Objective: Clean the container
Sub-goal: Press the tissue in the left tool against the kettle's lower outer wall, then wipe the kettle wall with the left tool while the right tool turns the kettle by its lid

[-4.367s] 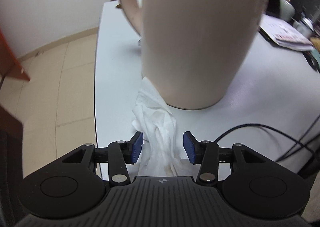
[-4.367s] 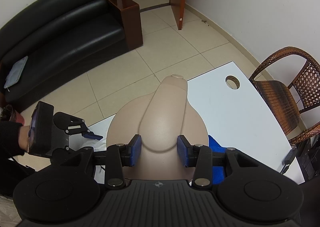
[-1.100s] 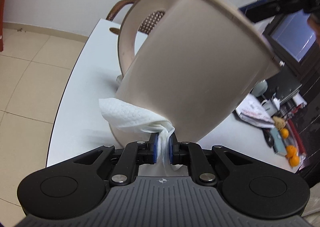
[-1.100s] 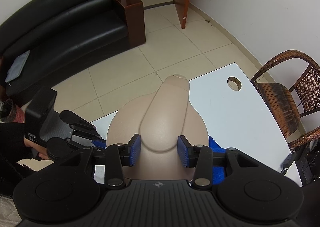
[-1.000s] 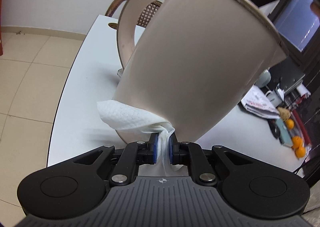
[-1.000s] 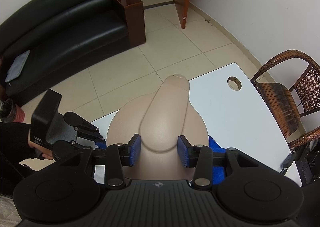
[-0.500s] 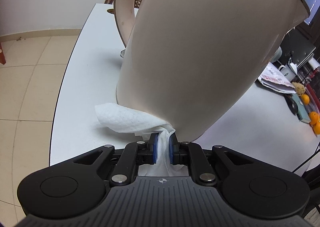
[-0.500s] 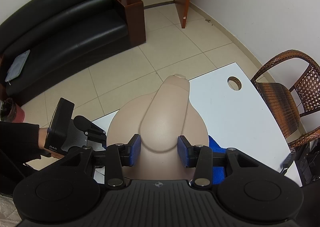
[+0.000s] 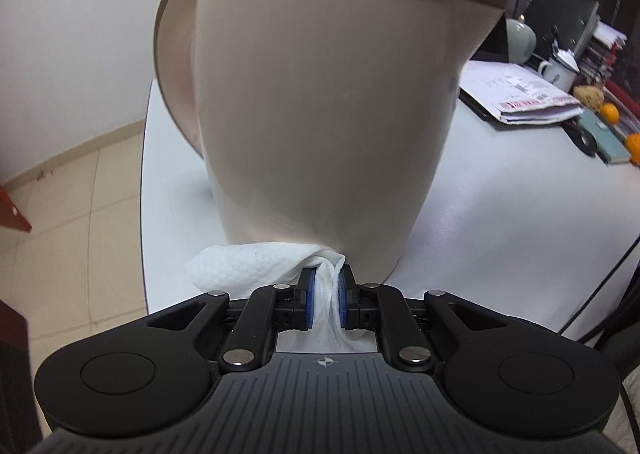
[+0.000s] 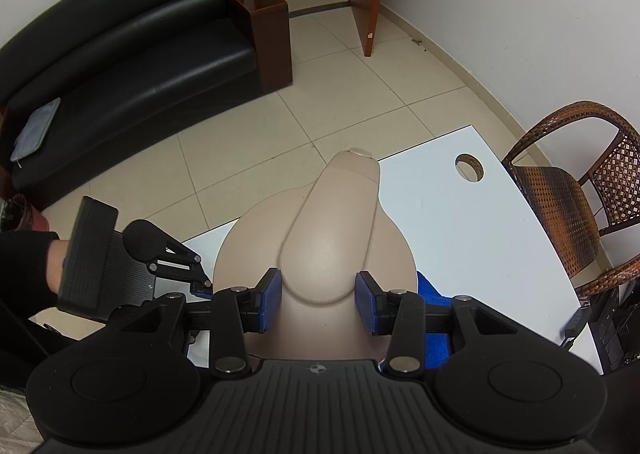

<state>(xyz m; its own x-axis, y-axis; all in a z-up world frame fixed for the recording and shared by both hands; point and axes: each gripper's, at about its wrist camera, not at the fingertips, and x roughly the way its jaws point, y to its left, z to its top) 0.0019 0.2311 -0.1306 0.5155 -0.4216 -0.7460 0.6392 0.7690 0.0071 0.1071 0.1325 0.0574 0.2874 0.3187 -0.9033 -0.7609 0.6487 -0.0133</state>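
A beige lidded kettle (image 9: 320, 110) fills the left wrist view, upright on the white table (image 9: 520, 194), handle at the left. My left gripper (image 9: 325, 296) is shut on a white paper towel (image 9: 256, 266) whose free fold presses against the kettle's lower wall. From above, the kettle lid (image 10: 332, 246) sits between the blue pads of my right gripper (image 10: 319, 302), which is shut on the lid's raised ridge. The left gripper (image 10: 200, 284) shows there at the kettle's left side, held by a hand in a black sleeve.
Papers (image 9: 528, 94), a white mug (image 9: 560, 64), oranges (image 9: 610, 112) and a black cable (image 9: 600, 294) lie on the table's right side. A blue cloth (image 10: 436, 306) lies under the kettle. A wicker chair (image 10: 576, 190) stands by the table, a black sofa (image 10: 132, 54) across the floor.
My left gripper rolled and rose along the kettle's wall with the towel, so the kettle now looks upright instead of tilted. The right gripper kept still on the lid.
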